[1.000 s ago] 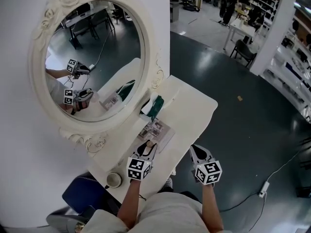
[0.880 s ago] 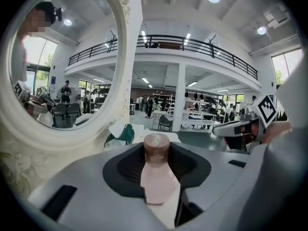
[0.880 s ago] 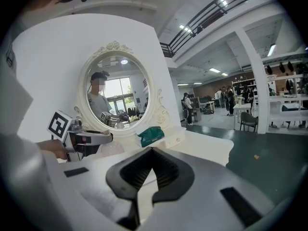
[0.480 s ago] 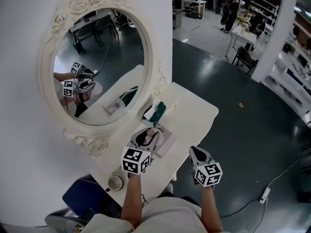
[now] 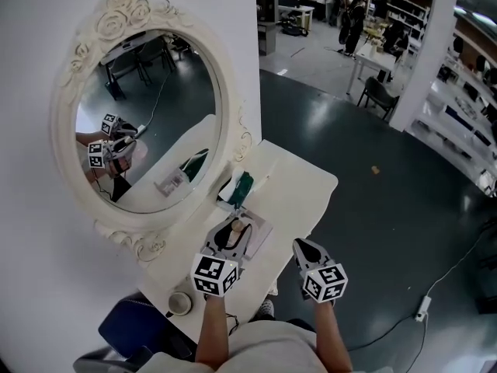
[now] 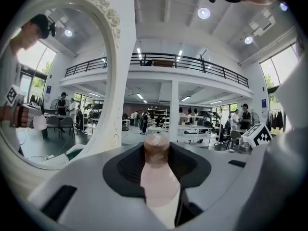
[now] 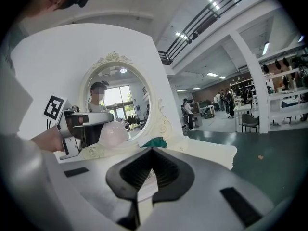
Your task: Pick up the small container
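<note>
While aloft, container inside left gripper.

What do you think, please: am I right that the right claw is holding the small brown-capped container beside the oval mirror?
Not quite: the left claw is holding the small brown-capped container beside the oval mirror, as the left gripper view shows. The right claw has nothing between its jaws.

No legible text anywhere; print on the tabletop sheet is too small
</note>
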